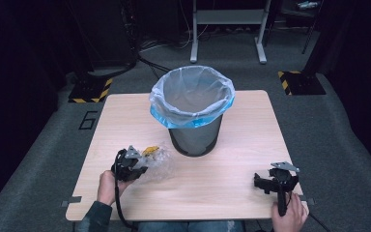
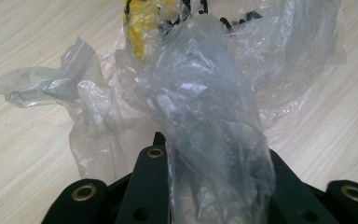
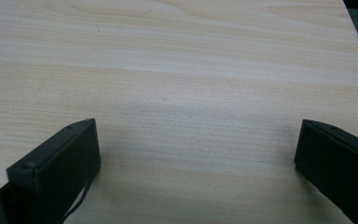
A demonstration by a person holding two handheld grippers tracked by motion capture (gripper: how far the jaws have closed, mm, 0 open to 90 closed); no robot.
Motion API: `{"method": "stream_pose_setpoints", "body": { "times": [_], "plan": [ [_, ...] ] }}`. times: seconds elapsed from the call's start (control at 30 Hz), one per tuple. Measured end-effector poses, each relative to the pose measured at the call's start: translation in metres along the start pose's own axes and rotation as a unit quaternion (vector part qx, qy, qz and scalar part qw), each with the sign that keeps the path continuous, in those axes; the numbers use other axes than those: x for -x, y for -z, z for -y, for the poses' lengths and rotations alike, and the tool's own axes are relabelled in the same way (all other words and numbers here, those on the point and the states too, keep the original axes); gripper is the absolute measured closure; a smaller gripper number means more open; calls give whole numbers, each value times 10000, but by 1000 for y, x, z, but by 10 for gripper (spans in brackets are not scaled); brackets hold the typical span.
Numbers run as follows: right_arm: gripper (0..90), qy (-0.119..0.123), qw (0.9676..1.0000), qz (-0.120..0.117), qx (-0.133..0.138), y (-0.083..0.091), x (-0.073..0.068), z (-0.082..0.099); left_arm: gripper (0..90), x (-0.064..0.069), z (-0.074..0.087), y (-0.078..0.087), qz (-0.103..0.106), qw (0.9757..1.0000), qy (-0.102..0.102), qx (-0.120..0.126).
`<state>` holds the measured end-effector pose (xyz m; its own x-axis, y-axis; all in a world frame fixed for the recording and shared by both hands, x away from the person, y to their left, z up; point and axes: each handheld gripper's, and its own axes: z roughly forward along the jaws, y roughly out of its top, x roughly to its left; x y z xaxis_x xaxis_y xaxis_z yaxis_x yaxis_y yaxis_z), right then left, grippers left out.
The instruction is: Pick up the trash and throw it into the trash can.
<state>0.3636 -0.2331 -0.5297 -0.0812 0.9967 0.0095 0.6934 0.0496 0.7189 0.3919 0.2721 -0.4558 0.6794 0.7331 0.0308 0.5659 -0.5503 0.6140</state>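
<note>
A crumpled clear plastic bag [image 1: 158, 162] with something yellow [image 1: 150, 151] inside lies on the wooden table [image 1: 232, 159], left of centre. My left gripper [image 1: 143, 169] is shut on its near end. In the left gripper view the bunched film [image 2: 200, 88] rises out from between the two black jaws of that gripper [image 2: 209, 147], with the yellow piece [image 2: 137, 32] at the top. My right gripper [image 1: 265, 182] sits near the table's front right. Its jaws stand wide apart over bare wood in the right gripper view [image 3: 198, 128], with nothing between them.
A dark waste bin [image 1: 195, 137] lined with a pale blue bag [image 1: 192, 96] stands at the middle back of the table, just beyond the plastic bag. Grey carpet surrounds the table, and a white stand [image 1: 227, 29] is behind it.
</note>
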Motion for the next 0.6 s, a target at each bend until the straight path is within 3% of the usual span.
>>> {"method": "stream_pose_setpoints", "body": {
  "times": [0.27,0.6],
  "plan": [
    [0,0,10000,2,2,0,0,0,789,-5,-3,14,65,9999,29,106],
    [0,-2,10000,4,0,0,0,0,795,-9,-14,30,92,9998,-87,135]
  ]
}}
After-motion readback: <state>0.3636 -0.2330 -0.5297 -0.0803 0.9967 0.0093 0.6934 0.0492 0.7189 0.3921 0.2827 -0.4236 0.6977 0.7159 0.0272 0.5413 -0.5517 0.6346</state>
